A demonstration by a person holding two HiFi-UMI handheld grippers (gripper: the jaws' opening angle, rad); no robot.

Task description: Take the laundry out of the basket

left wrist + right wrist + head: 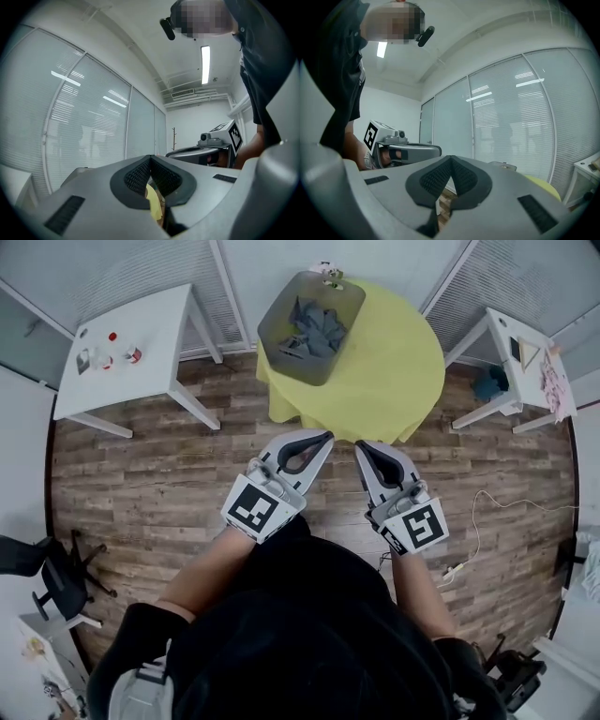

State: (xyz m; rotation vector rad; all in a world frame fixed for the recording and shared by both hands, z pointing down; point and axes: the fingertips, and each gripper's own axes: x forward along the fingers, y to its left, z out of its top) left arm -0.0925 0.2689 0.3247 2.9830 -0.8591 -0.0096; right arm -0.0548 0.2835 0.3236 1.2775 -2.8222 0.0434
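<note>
The person stands on the wood floor (141, 493), a gripper in each hand, both held out in front at about the same height and pointing toward the round yellow table (394, 362). The left gripper (323, 436) has its jaws closed, tips meeting with nothing between them. Behind the tips only a sliver of the yellow table shows through the gap. The right gripper (360, 447) is the same: jaws together, tips touching, empty, with a bit of floor showing behind them. The two grippers sit side by side, close but apart, and both are well short of the table.

The basket (281, 343) is a grey bin standing on the far left part of the table, near its edge. The laundry (314, 324) lies inside it as a crumpled grey-blue heap below the rim. Neither gripper is near it.

A white table (155, 310) stands to the left with a few small things on it, some with red tops. Another white table (497, 329) stands to the right. A black chair (52, 577) sits at the left edge, and a thin cable (487, 512) trails over the floor on the right.
</note>
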